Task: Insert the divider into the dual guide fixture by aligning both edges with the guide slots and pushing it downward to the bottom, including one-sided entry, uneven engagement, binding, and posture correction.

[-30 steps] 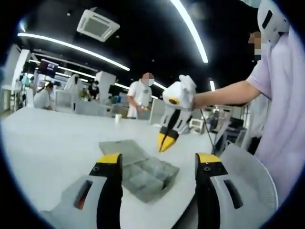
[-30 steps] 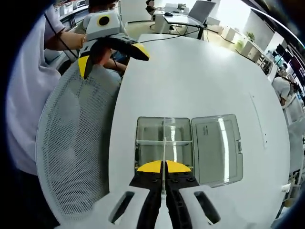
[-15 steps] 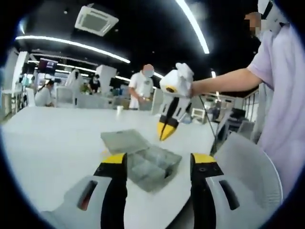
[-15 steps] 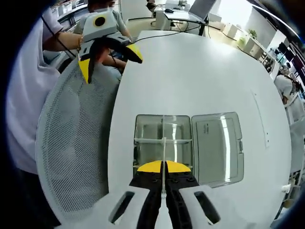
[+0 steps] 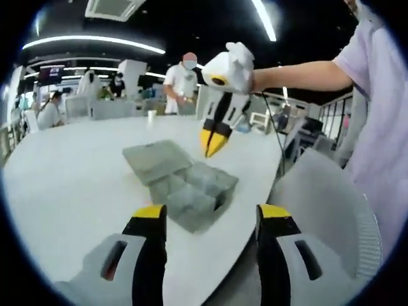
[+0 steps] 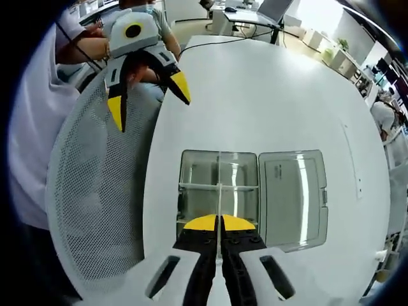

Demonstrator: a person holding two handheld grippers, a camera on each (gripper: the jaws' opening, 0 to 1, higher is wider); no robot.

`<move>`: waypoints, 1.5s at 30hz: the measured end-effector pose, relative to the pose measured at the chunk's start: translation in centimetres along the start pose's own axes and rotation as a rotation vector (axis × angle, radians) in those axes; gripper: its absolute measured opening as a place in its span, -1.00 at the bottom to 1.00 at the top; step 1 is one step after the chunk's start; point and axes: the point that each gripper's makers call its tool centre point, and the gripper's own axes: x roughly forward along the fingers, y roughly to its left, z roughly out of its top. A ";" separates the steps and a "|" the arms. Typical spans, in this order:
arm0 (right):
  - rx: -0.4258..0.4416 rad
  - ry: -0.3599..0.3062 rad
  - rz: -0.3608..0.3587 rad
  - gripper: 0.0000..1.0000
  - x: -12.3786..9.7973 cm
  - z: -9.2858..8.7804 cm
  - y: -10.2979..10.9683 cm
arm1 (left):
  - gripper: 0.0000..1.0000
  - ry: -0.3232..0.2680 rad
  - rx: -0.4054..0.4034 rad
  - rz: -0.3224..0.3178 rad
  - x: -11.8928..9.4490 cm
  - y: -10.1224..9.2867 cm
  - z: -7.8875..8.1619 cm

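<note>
Your right gripper (image 6: 218,224) is clamped on the thin divider (image 6: 218,197), above the open compartment box (image 6: 220,191). Your left gripper (image 6: 148,95) hovers near the table (image 6: 268,95) edge, jaws apart.

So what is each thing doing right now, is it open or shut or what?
Right gripper: shut on the divider.
Divider: thin clear strip, upright over the box.
Left gripper: open, empty.
Box: open, on the table.
Lid: flipped flat beside the box.
</note>
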 end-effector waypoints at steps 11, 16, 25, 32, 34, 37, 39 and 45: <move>-0.002 0.007 0.007 -1.00 0.0 -0.2 0.0 | 0.37 -0.076 -0.024 0.159 -1.3 2.7 1.3; -0.003 0.022 0.024 -1.00 0.2 -0.4 0.3 | 0.37 -0.044 -0.024 0.169 -1.1 2.8 0.8; -0.007 0.030 0.032 -1.00 0.6 -0.4 0.3 | 0.34 -0.042 -0.022 0.157 -1.1 2.5 0.7; -0.009 0.047 0.049 -1.00 1.3 -0.5 0.2 | 0.31 -0.044 -0.023 0.148 -1.0 2.4 0.7; -0.016 0.053 0.045 -1.00 1.4 -0.5 0.1 | 0.29 -0.048 -0.022 0.149 -1.1 2.4 0.8; -0.014 0.054 0.048 -1.00 1.4 -0.5 0.1 | 0.26 -0.039 -0.024 0.146 -1.0 2.5 0.6; -0.013 0.054 0.050 -1.00 1.5 -0.5 0.1 | 0.26 -0.039 -0.024 0.144 -1.0 2.4 0.6; -0.014 0.061 0.056 -1.00 1.8 -0.7 0.1 | 0.25 -0.042 -0.025 0.140 -1.0 2.4 0.6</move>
